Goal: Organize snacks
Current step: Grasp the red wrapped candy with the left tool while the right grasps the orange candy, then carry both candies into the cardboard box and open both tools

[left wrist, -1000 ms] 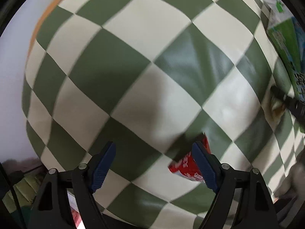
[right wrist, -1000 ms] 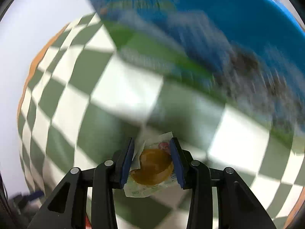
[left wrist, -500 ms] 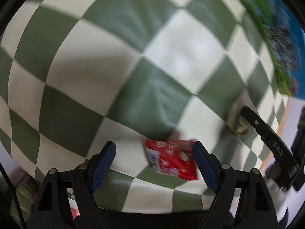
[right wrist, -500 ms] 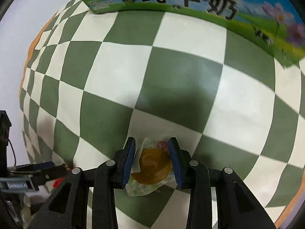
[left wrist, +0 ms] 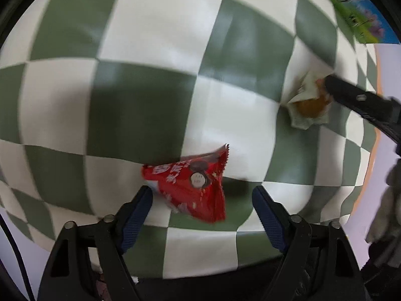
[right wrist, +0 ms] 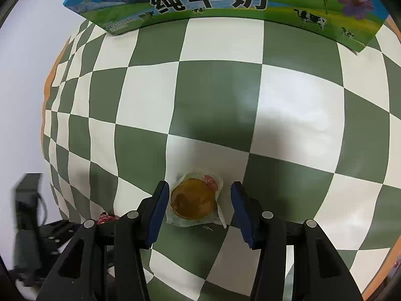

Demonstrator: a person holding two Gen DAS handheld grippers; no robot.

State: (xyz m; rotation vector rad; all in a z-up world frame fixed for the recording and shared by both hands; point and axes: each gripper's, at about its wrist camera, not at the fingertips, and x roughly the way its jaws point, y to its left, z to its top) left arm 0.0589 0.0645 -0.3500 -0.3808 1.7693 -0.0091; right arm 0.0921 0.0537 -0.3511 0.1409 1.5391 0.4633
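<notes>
A red snack packet (left wrist: 190, 185) lies on the green-and-white checked cloth (left wrist: 140, 105), between the fingers of my open left gripper (left wrist: 201, 200), nearer the left finger. A round golden pastry in a clear wrapper (right wrist: 194, 200) lies on the cloth between the fingers of my open right gripper (right wrist: 199, 203), not pinched. The pastry (left wrist: 309, 105) also shows at the right of the left wrist view, with a right gripper finger (left wrist: 361, 100) beside it. A bit of the red packet (right wrist: 106, 217) shows at the lower left of the right wrist view.
A blue and green milk carton box (right wrist: 225, 2) stands at the far edge of the cloth; its corner shows in the left wrist view (left wrist: 356, 7). The cloth ends at the left over an orange table edge (right wrist: 47, 85). The left gripper body (right wrist: 27, 225) is at lower left.
My right gripper has opened and the pastry now rests on the cloth. My left gripper has shifted so the red packet lies between its fingers, more to the left.
</notes>
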